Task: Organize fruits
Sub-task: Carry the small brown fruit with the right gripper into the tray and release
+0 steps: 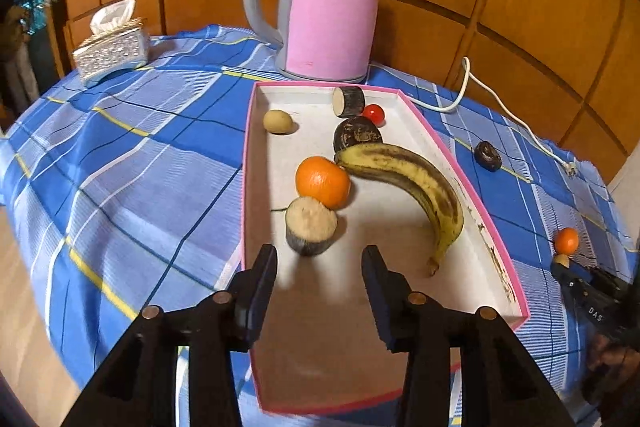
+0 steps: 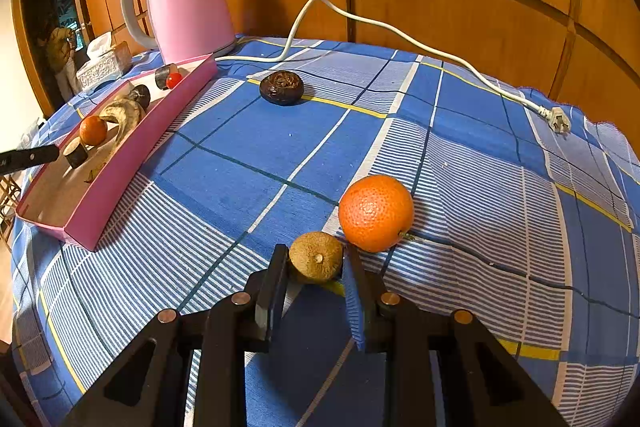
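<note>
Presently left tongs [image 1: 319, 259] stand apart over the pink tray [image 1: 452, 155], nothing between the pads; a cut dark-skinned piece [image 1: 311, 225] sits just ahead, beside an orange [image 1: 322, 181] and banana [image 1: 412, 179]. Right tongs [image 2: 316, 261] are clamped on a small brown fruit [image 2: 316, 257] on the desk [image 2: 240, 155], touching a second orange [image 2: 375, 213].

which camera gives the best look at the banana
The left wrist view: the banana lies whole and unobstructed in the pink box. In the right wrist view it is small, far off and partly hidden by the box wall.
</note>
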Demonstrator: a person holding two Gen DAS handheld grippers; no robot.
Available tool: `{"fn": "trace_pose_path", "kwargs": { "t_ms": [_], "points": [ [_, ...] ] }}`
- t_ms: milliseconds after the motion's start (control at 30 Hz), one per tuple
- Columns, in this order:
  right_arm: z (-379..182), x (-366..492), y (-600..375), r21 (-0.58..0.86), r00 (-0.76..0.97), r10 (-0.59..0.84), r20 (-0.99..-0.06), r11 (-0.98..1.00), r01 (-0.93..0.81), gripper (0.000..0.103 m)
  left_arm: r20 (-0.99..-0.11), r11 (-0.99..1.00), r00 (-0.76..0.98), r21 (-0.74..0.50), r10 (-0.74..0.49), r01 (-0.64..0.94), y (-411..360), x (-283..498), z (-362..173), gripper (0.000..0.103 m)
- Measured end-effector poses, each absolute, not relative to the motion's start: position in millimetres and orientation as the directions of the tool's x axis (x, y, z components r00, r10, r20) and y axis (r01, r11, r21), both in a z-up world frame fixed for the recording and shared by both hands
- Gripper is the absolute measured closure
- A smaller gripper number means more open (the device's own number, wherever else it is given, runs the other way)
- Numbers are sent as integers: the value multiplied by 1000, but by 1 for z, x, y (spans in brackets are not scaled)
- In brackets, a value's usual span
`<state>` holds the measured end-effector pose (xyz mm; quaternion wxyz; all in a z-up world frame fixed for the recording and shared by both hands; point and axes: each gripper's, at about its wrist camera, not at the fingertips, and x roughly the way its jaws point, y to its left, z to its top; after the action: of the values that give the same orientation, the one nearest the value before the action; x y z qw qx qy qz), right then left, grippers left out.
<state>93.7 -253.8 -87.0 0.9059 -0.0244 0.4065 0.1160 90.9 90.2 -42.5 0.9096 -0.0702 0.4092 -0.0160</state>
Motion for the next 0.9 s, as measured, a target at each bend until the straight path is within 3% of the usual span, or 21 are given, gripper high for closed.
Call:
{"fn": "trace_pose_path", "kwargs": {
  "t_ms": [900],
  "points": [
    [-87,94,-254,60,637,197,-746,971,-231,76,-696,981,692,-153,-193,120,53,33,-24,56]
  ]
}}
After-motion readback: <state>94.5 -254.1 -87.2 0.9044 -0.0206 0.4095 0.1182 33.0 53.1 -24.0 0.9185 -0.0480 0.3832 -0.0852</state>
